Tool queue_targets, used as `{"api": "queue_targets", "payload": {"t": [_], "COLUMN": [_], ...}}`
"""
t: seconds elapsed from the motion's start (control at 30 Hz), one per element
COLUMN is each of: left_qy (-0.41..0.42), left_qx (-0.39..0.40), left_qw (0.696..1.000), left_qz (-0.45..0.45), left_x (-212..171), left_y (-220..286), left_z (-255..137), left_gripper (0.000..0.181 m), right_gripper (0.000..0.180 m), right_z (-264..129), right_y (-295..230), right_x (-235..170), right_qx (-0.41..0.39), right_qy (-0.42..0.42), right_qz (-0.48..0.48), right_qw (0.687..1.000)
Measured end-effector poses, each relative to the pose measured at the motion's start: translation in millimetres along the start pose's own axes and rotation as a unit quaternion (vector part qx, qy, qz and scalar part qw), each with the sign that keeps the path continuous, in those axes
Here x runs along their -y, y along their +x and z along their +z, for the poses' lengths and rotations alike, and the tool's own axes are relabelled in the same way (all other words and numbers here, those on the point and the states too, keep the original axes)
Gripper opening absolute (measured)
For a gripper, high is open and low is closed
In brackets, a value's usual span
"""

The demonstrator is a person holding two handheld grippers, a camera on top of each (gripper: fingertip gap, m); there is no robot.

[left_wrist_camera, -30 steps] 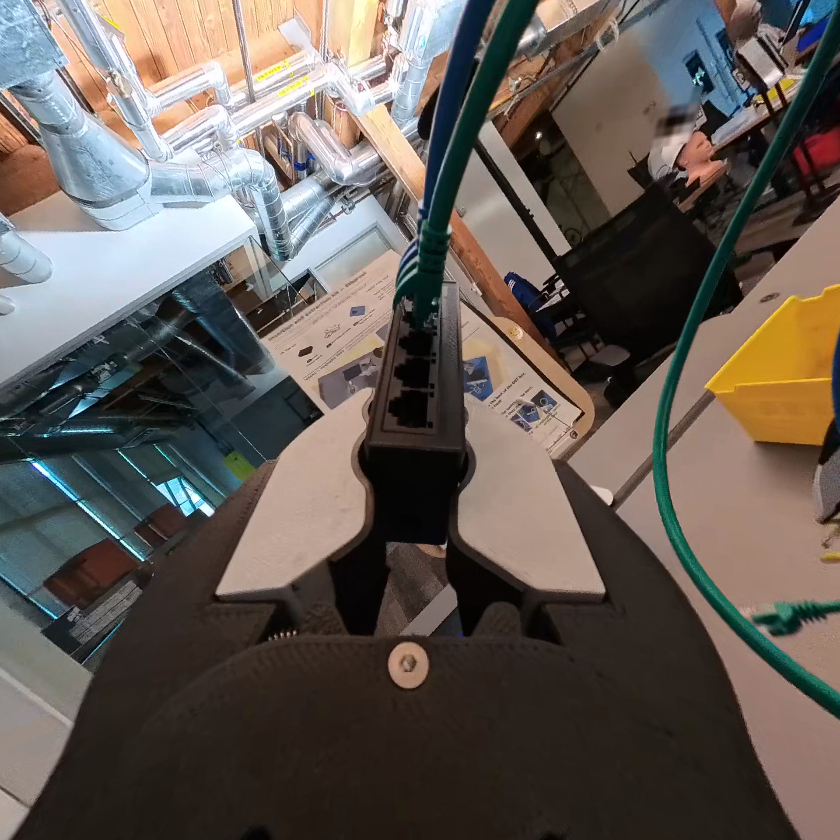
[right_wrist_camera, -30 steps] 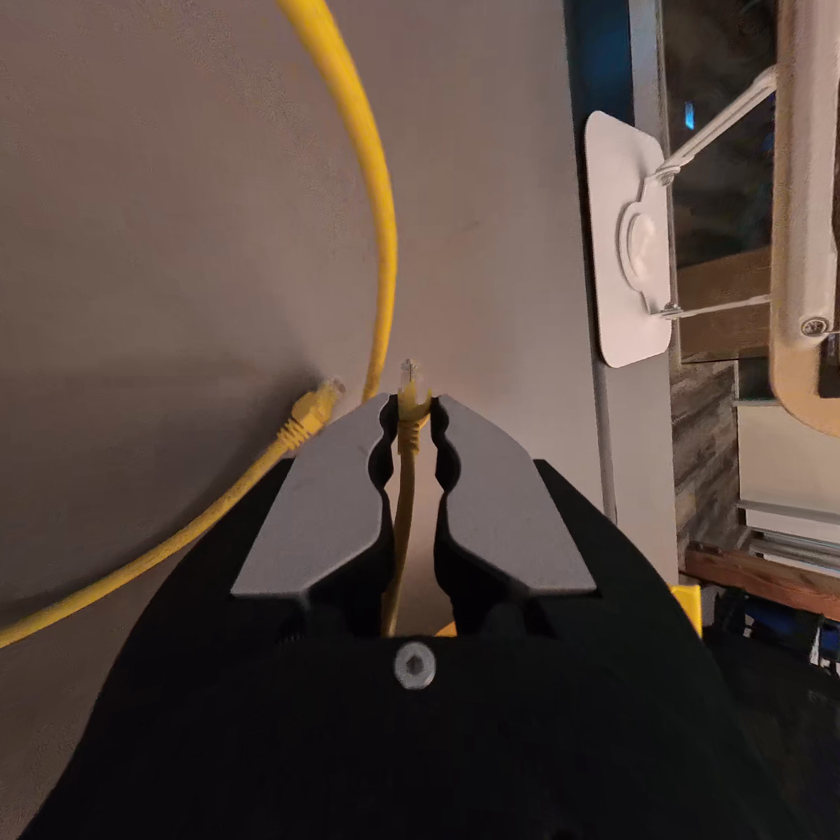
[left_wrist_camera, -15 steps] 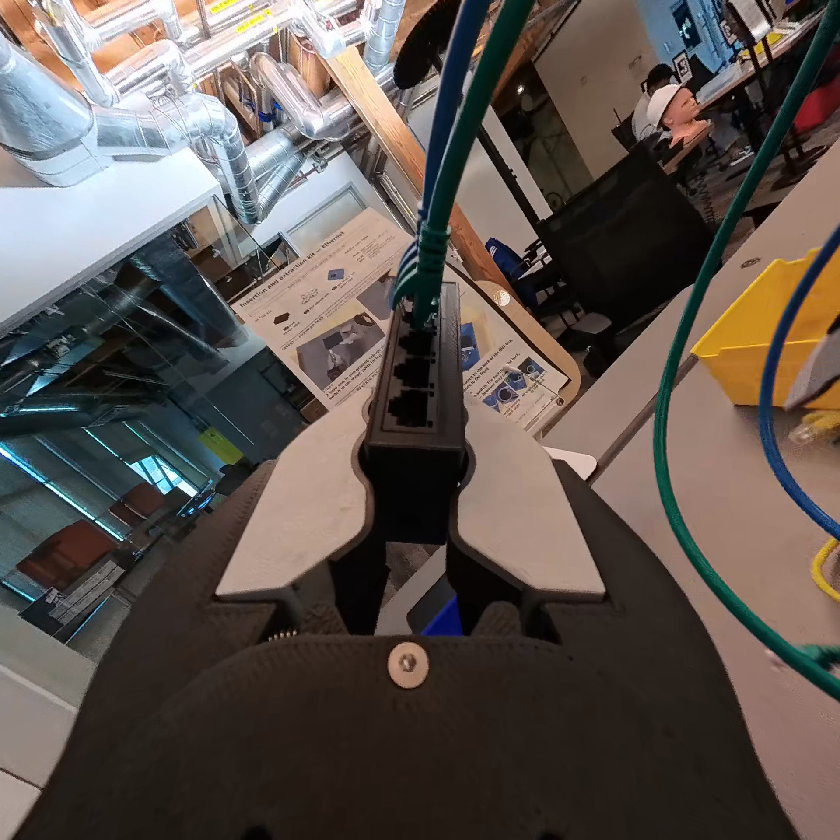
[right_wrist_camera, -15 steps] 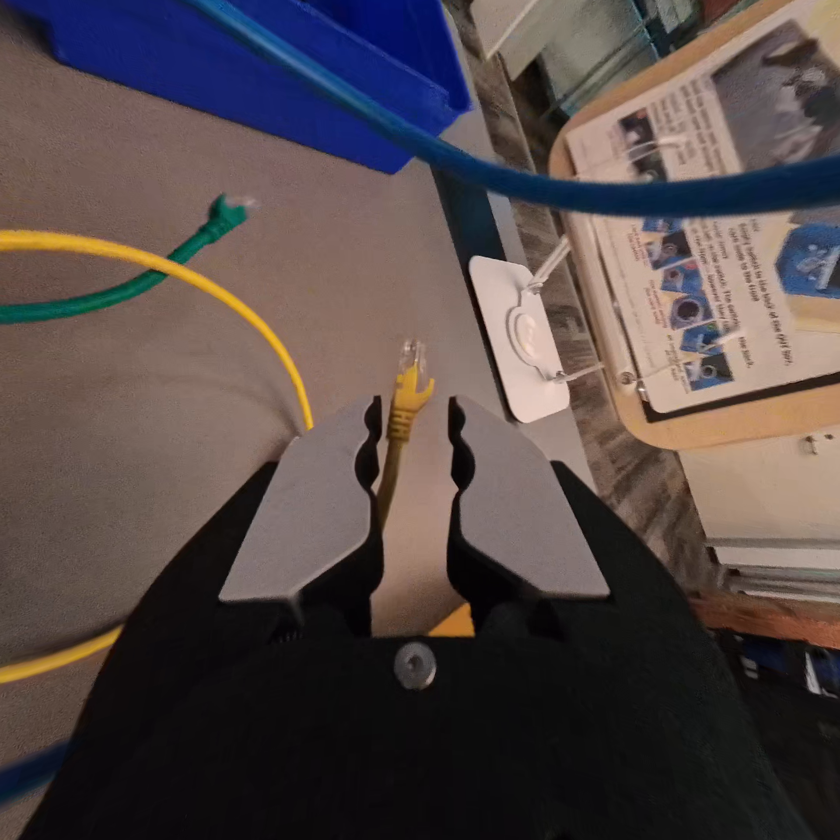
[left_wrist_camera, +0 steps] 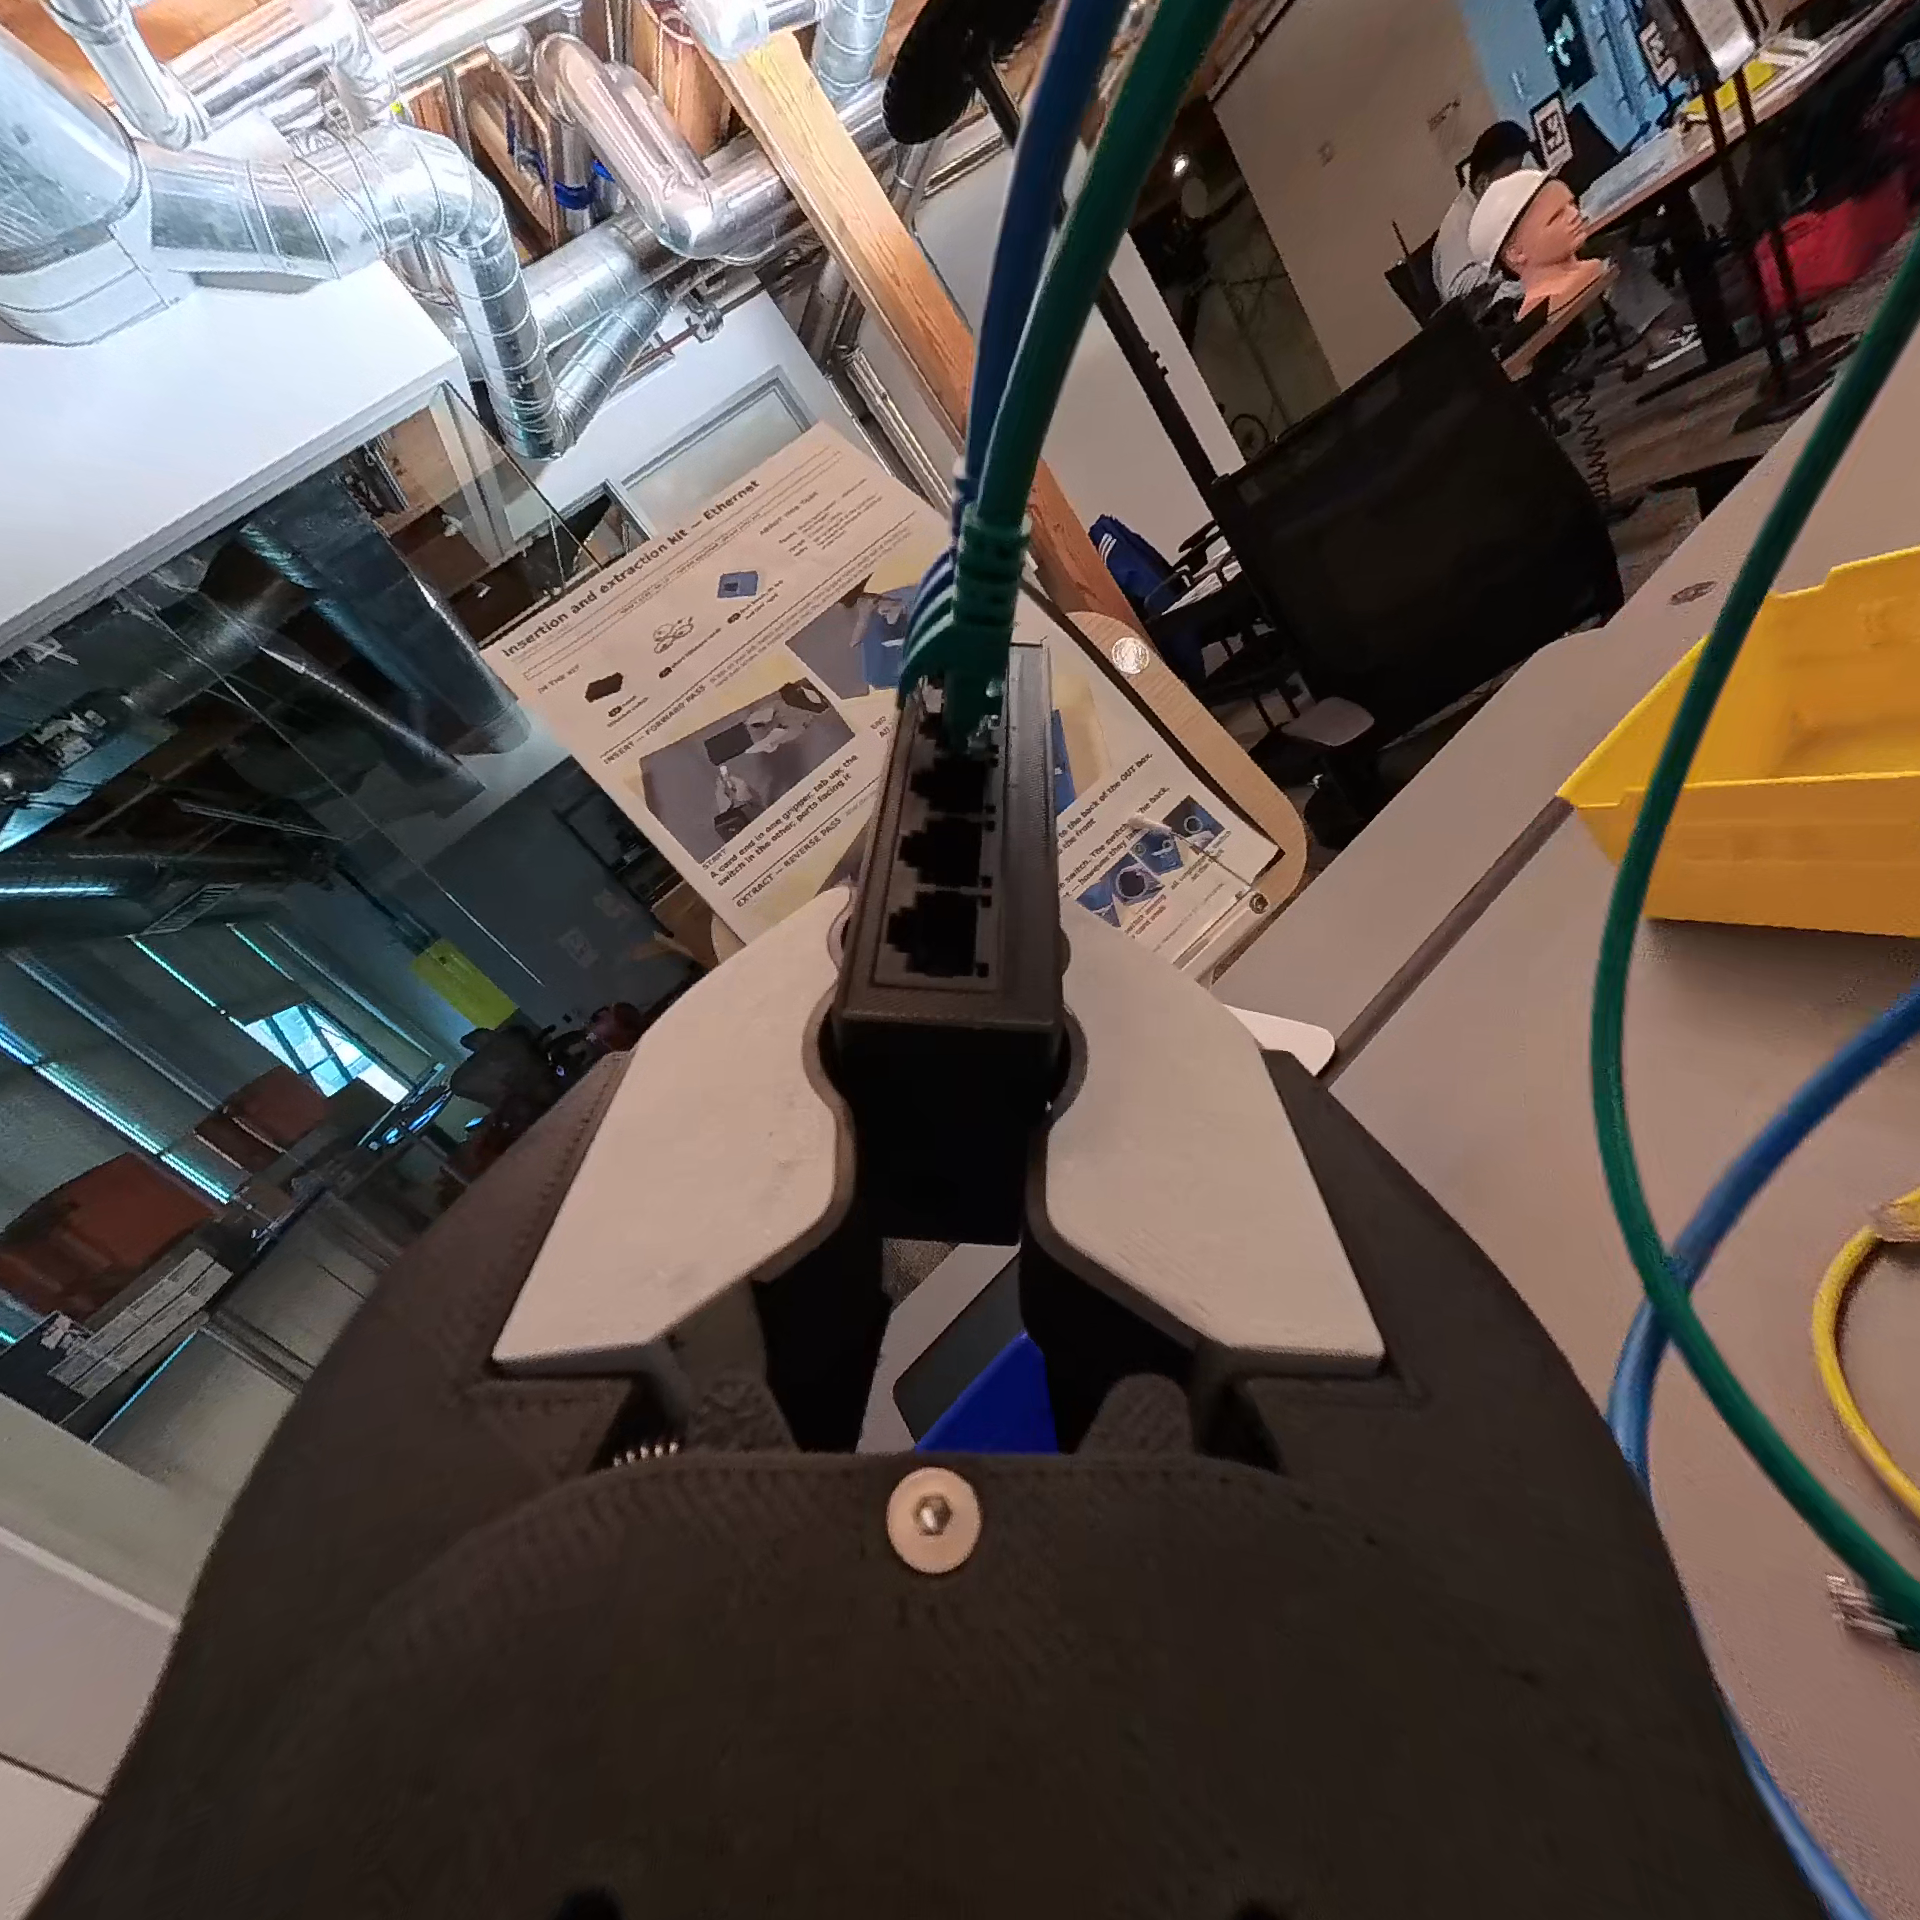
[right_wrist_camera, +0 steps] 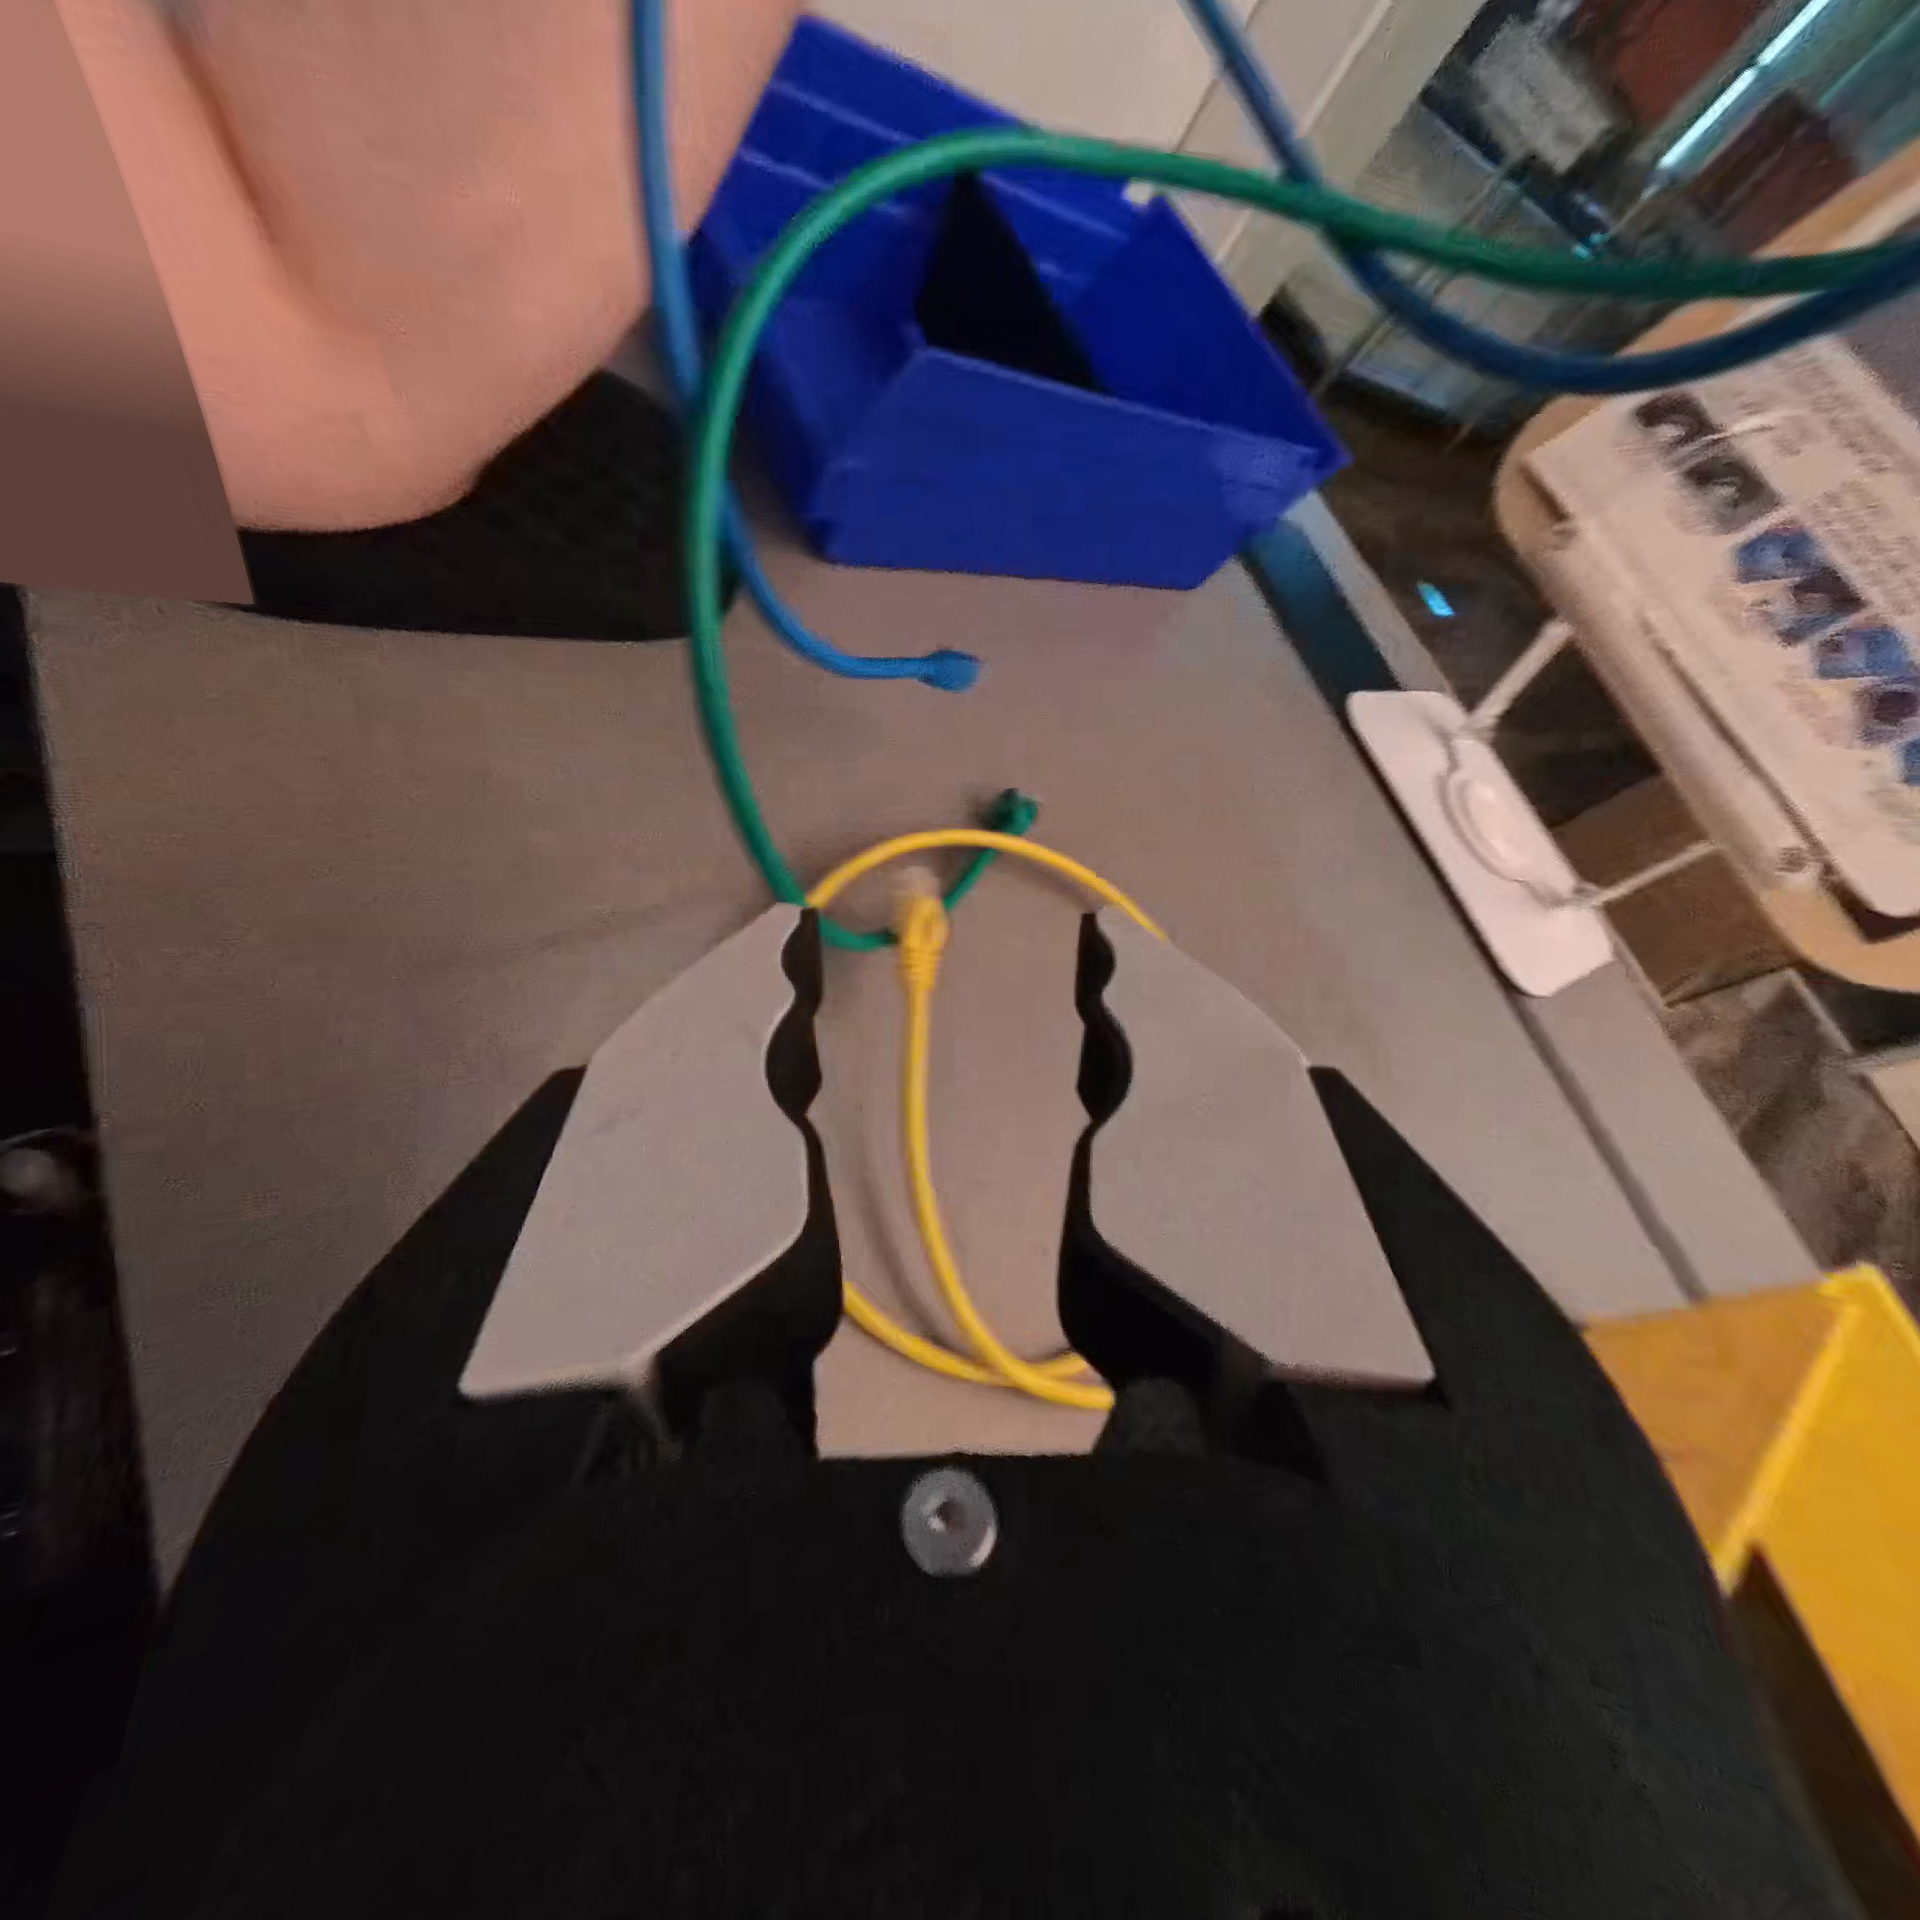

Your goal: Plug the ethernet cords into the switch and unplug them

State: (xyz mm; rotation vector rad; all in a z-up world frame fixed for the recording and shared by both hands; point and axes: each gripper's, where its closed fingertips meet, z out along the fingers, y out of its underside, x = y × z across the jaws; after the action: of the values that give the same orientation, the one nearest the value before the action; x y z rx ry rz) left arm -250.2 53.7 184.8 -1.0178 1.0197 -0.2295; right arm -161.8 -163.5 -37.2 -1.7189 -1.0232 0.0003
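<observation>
My left gripper (left_wrist_camera: 948,1049) is shut on a black switch (left_wrist_camera: 951,862) and holds it up in the air, ports facing me. A green cord (left_wrist_camera: 987,582) and a blue cord (left_wrist_camera: 1003,312) are plugged into its far ports; three nearer ports are empty. My right gripper (right_wrist_camera: 943,925) is open above the grey table (right_wrist_camera: 416,935). A yellow cord (right_wrist_camera: 925,1091) lies on the table between its fingers, its plug (right_wrist_camera: 923,925) pointing away. The green cord's loose end (right_wrist_camera: 1013,810) and the blue cord's loose end (right_wrist_camera: 945,670) lie farther off.
A blue bin (right_wrist_camera: 1039,416) stands at the table's far edge and a yellow bin (left_wrist_camera: 1787,748) at the right, also showing in the right wrist view (right_wrist_camera: 1787,1455). An instruction sheet on a wooden board (left_wrist_camera: 790,707) stands beyond the table. A person's hand (right_wrist_camera: 312,260) is at upper left. The left gripper's tips are roughly 35 cm from the right gripper's.
My right gripper has opened and let go of the yellow cord, which now lies on the table, and it has pulled back. My left gripper still holds the switch and has tilted slightly.
</observation>
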Motion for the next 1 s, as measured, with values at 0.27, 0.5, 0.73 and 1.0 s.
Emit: {"api": "queue_targets", "payload": {"t": [0.27, 0.5, 0.73, 1.0], "left_qy": [-0.009, -0.008, 0.002, 0.031], "left_qx": [0.007, 0.038, 0.064, 0.064], "left_qw": [1.0, 0.999, 0.998, 0.996], "left_qz": [0.01, -0.005, -0.028, -0.061], "left_x": [0.6, -3.2, -4.7, -1.8], "left_y": [1.0, -18.6, -37.4, -49.7], "left_z": [0.4, -11.2, -26.9, -46.6], "left_gripper": [0.028, 0.028, 0.028, 0.028], "right_gripper": [0.06, 0.063, 0.079, 0.061], "right_z": [65.0, 59.2, 65.1, 69.9], "right_y": [-38.0, -24.1, -21.2, -0.7], "right_x": [-36.9, -57.0, -63.2, -28.4], "right_qx": [-0.033, -0.068, -0.057, -0.03], "right_qy": [-0.09, -0.106, -0.134, -0.015], "right_qz": [-0.015, -0.014, -0.003, 0.016], "right_qw": [0.995, 0.992, 0.989, 0.999]}}
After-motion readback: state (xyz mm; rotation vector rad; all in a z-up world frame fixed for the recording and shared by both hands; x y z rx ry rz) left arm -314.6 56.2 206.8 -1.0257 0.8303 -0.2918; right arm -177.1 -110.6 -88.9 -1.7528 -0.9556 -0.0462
